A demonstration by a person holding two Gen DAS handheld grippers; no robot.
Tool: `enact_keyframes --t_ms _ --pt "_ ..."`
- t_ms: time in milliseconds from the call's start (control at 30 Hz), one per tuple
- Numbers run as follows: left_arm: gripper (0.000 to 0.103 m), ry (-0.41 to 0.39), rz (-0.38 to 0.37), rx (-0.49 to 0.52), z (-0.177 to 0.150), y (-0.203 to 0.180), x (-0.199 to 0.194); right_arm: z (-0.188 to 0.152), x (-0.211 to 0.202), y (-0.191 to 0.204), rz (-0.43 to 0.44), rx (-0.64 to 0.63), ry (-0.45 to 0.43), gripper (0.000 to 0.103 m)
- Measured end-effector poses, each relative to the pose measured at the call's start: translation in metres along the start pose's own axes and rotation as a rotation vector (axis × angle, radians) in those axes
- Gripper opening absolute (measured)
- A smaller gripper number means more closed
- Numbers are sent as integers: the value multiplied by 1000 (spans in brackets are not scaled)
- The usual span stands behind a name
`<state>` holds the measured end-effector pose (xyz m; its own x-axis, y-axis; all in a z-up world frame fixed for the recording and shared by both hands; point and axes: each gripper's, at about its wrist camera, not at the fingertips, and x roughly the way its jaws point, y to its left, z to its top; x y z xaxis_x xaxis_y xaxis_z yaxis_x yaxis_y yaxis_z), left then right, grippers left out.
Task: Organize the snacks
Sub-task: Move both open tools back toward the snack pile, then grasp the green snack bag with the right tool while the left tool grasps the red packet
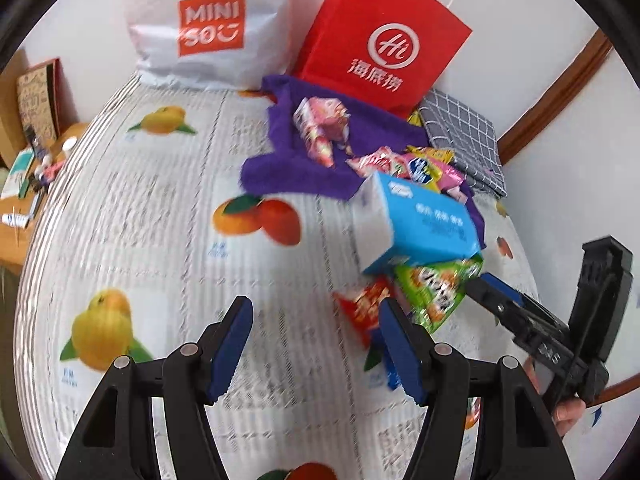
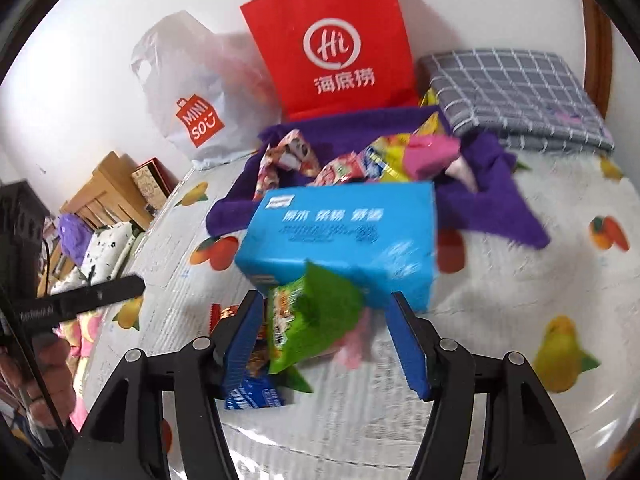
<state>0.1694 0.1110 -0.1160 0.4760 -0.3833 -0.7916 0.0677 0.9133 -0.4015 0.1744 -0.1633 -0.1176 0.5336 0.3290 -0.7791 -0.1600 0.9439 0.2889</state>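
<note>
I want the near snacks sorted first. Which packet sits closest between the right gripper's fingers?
The green snack packet, lying between the open right gripper fingers, in front of the blue box. The other packets are farther back on the purple towel.

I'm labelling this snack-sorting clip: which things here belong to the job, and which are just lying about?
Job:
green snack packet
red snack packet
snack pile on the purple towel
red paper bag
white Miniso bag

Lying about:
blue tissue box
grey checked cloth
wooden desk clutter
</note>
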Motion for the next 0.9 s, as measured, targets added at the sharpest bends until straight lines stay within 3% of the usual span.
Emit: enact_keyframes --t_ms 300,400,667,800,900 --pt "63 17 13 -22 -22 25 -6 -3 42 16 -92 9 40 64" --pt "63 21 9 -27 -26 28 -5 -3 42 19 -103 1 40 57" --pt "63 34 -20 -1 -34 11 7 -13 -12 21 -104 -78 -50 57" --pt "63 47 -42 9 -40 -2 19 -23 -36 1 -118 -78 -84 57" --pt "63 64 -55 7 -44 -10 32 -33 -44 -18 -176 -98 -95 57"
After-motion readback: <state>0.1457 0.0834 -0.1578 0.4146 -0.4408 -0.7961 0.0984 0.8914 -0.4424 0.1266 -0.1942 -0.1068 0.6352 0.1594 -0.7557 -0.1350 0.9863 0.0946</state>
